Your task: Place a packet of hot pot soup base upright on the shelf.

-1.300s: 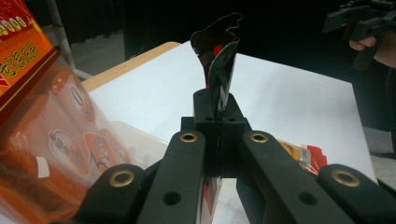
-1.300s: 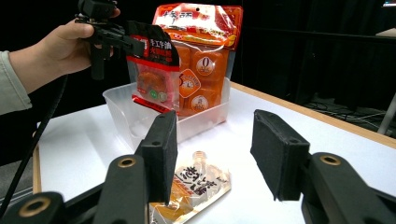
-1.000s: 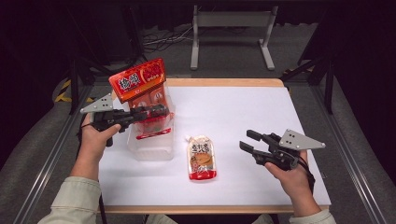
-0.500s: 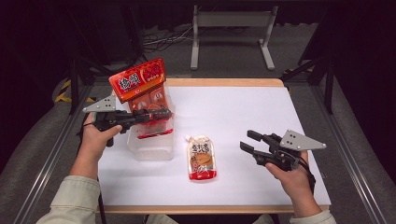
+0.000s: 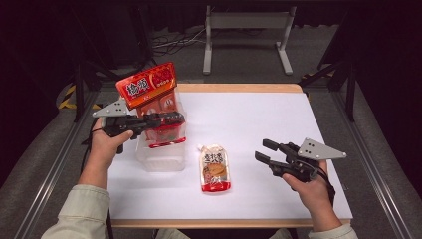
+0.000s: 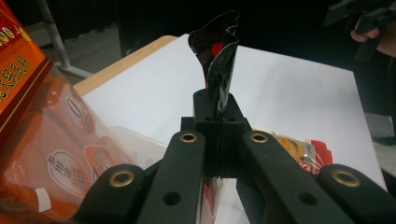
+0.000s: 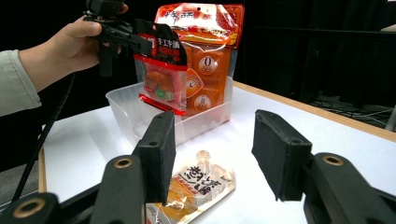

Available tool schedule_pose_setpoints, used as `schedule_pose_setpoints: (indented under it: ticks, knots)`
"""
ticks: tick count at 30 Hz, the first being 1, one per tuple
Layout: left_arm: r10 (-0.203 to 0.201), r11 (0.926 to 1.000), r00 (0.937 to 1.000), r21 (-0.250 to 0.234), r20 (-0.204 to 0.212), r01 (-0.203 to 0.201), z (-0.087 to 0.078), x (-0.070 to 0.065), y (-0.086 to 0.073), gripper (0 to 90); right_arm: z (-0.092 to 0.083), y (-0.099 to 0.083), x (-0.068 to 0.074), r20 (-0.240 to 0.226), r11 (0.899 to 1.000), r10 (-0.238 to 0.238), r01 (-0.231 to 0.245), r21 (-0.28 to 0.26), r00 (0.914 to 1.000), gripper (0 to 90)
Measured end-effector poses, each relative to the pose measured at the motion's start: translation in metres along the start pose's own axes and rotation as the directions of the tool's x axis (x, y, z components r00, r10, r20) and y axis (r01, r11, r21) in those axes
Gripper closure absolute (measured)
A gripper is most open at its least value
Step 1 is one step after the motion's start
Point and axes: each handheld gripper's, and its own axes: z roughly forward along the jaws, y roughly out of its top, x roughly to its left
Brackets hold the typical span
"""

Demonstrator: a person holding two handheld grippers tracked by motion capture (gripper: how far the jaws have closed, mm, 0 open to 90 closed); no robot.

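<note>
Our left gripper (image 5: 171, 118) pinches a small red-and-black snack packet (image 7: 161, 70) by its top edge; it hangs above the clear plastic tub (image 5: 161, 157). Our right gripper (image 5: 263, 150), jaws apart, holds nothing; an orange spouted sauce pouch (image 5: 215, 168) lies just beyond it.

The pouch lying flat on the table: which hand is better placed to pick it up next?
Probably the right. The right claw is open, empty and near the pouch, while the left claw is shut on a red packet above the clear tub.
</note>
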Motion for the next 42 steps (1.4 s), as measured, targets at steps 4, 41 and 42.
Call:
schedule_pose_setpoints:
  ticks: [4, 41, 42]
  knots:
    - [0.016, 0.9997, 0.9999, 0.021, 0.003, -0.016, -0.004, 0.001, 0.002, 89.4, 0.001, -0.001, 0.000, 0.000, 1.000, 0.001, -0.001, 0.004, 1.0000, 49.8]
    - [-0.129, 0.9913, 0.9873, -0.039, -0.093, 0.125, -0.004, -0.010, -0.031, 20.9, 0.006, -0.002, 0.001, -0.013, 1.000, 0.008, -0.008, 0.004, 0.9999, 46.9]
    - [-0.119, 0.9924, 0.9880, -0.042, -0.098, 0.115, -0.005, -0.012, -0.029, 19.6, 0.007, -0.002, 0.001, -0.015, 1.000, 0.007, -0.007, 0.003, 0.9999, 46.7]
